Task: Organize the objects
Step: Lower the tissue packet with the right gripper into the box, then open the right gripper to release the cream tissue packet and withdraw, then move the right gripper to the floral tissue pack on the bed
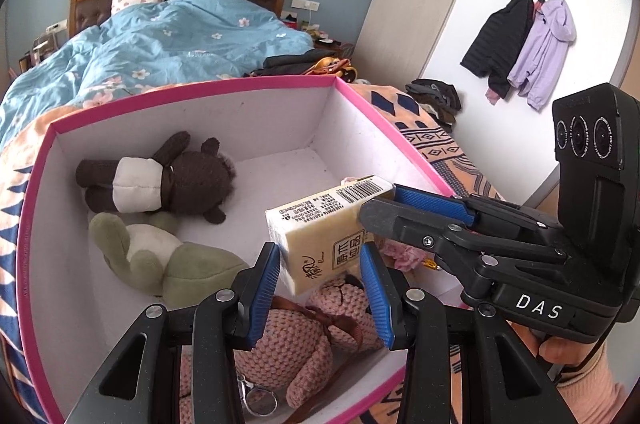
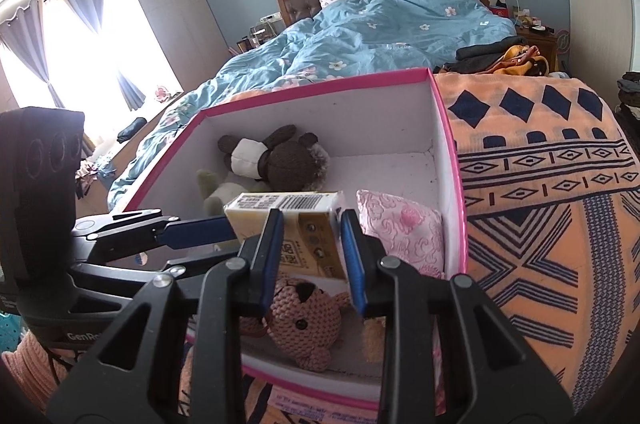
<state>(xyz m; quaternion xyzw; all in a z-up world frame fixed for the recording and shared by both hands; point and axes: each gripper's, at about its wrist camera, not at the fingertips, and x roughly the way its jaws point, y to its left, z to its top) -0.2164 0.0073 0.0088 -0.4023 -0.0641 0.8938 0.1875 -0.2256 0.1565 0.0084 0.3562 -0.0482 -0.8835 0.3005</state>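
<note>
A cream tissue pack (image 1: 316,224) hangs over an open white box with a pink rim (image 1: 192,91) that stands on the bed. My left gripper (image 1: 319,251) is shut on the pack's lower end. My right gripper (image 2: 311,217) is shut on the other end of the tissue pack (image 2: 308,244), and its fingers (image 1: 432,202) reach in from the right in the left wrist view. Inside the box lie a brown plush (image 1: 184,180), a green plush (image 1: 172,264), a pink knitted bear (image 2: 308,320) and a small pink cushion (image 2: 400,236).
The box rests on an orange and navy patterned blanket (image 2: 540,208). Behind it is a rumpled blue duvet (image 2: 380,32), with folded clothes (image 2: 492,56) at the bed's right edge. Jackets (image 1: 520,48) hang on a wall hook. A person's hand (image 1: 568,348) holds the right gripper.
</note>
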